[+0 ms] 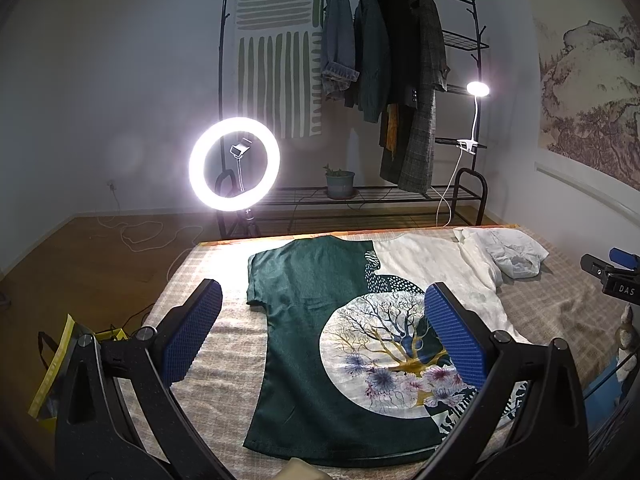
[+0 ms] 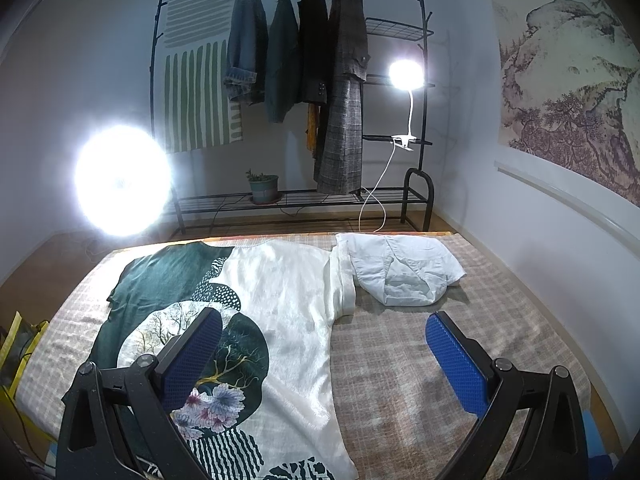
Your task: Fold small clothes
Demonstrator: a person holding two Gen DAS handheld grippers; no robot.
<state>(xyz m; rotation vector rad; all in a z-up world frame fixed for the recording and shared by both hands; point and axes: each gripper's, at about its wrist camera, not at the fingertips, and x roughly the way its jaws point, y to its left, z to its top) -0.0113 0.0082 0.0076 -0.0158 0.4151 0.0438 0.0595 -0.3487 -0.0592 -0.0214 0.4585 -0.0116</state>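
A green and white T-shirt [image 1: 304, 312] with a tree and flower print lies spread flat on the checked bed cover [image 1: 224, 344]; it also shows in the right wrist view [image 2: 288, 304]. A small white garment [image 2: 404, 270] lies crumpled at the far right of the bed, also in the left wrist view [image 1: 508, 254]. My left gripper [image 1: 324, 308] is open and empty, held above the shirt's near half. My right gripper [image 2: 324, 336] is open and empty, above the shirt's right edge. The right gripper's body [image 1: 612, 276] shows at the left view's right edge.
A ring light [image 1: 234, 164] stands past the bed's far left corner. A black clothes rack [image 2: 288, 92] with hanging jackets, a potted plant [image 2: 264, 186] and a clip lamp [image 2: 406, 76] stands against the back wall. A yellow bag [image 1: 56, 364] sits left of the bed.
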